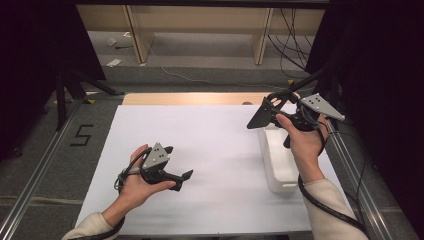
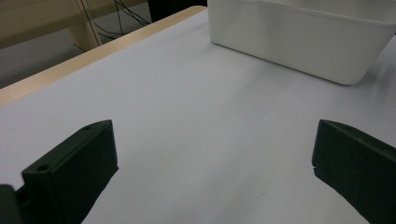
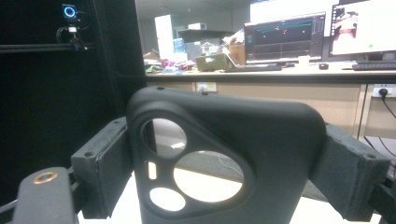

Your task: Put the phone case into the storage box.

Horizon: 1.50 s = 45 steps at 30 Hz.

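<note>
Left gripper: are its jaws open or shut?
Open. The left gripper shows its two black jaws far apart over the bare white table, nothing between them.

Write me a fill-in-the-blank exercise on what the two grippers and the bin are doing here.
1. The right gripper is shut on a dark phone ____.
2. The left gripper has its jaws ____, with nothing between them.
3. The colour of the bin on the table is ____.
4. The phone case has round ____ for the camera.

Missing words: case; open; white; cutouts

White table (image 1: 200,140), white bin (image 1: 280,165) on it
</note>
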Motion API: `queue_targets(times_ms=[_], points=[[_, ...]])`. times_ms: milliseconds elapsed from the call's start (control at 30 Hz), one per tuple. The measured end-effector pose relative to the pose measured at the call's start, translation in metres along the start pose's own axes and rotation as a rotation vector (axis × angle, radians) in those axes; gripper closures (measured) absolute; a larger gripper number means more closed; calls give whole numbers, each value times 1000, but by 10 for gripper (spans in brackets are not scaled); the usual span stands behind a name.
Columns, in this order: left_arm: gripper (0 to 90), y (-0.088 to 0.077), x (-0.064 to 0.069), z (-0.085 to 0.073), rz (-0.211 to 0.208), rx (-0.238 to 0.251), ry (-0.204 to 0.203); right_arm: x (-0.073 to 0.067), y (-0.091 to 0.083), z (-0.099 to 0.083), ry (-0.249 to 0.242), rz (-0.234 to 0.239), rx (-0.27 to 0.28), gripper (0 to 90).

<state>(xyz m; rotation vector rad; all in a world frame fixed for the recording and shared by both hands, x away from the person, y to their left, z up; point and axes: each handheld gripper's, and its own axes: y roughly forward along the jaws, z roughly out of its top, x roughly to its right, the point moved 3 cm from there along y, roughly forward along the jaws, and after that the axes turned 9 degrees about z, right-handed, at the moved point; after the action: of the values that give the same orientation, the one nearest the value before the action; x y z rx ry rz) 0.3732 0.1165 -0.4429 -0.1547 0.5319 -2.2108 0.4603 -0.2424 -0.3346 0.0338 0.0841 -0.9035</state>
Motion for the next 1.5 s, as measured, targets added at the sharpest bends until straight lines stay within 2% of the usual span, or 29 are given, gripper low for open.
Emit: queue_targets(times_ms=[1500], points=[[0,0,0,0,3,2,-4,13,-6,1,-3,-48,8,158]])
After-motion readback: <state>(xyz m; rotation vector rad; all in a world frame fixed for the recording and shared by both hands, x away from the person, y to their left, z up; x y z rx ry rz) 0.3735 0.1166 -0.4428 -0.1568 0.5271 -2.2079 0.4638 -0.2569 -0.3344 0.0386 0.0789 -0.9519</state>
